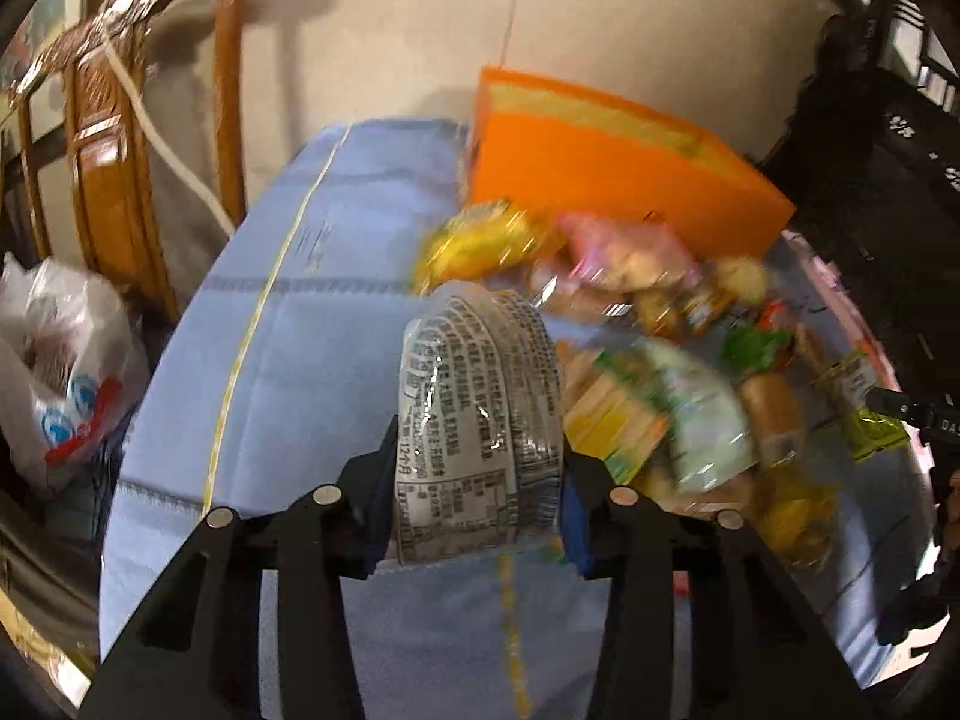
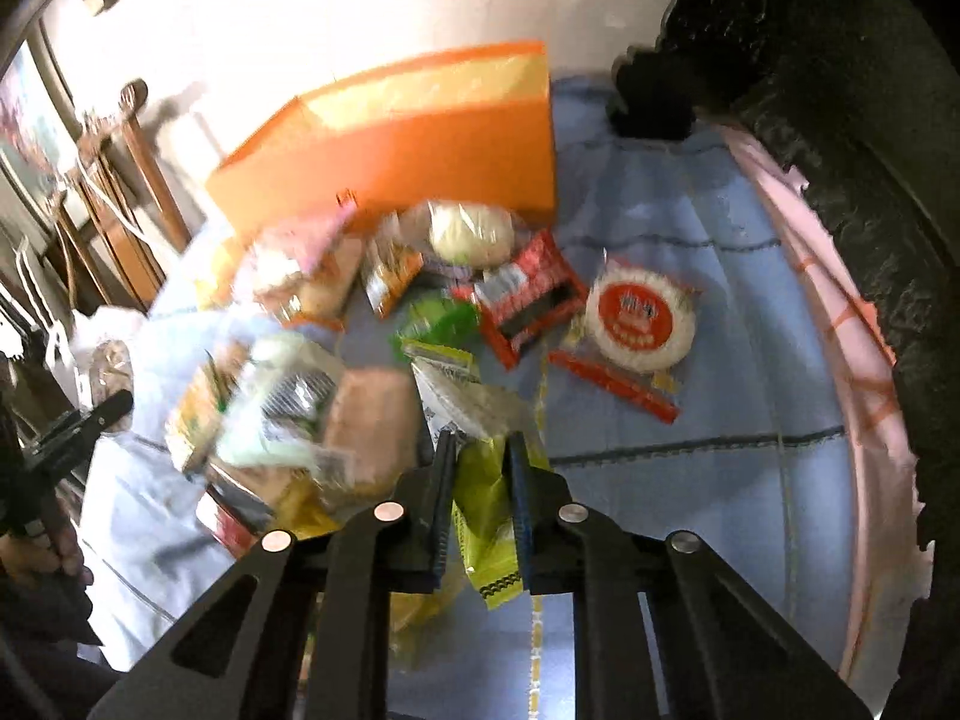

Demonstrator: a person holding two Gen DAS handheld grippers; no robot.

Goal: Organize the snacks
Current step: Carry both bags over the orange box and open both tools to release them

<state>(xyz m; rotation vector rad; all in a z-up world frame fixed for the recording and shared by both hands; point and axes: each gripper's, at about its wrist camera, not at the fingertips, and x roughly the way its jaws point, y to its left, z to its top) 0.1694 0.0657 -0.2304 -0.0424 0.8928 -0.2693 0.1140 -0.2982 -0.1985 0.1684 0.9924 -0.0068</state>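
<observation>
Both fisheye views bend hard into dark corners, motion blur smears the snack pile (image 1: 648, 324) while the near black fingers (image 1: 372, 480) stay sharp, the wall (image 2: 312, 18) burns out white, and the chair (image 1: 120, 138) casts soft shadows behind.

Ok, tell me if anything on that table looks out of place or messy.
The snack pile lies jumbled in front of the orange box, packets overlapping at all angles. One round white cake with a red label and a red packet lie apart on the blue cloth.
</observation>
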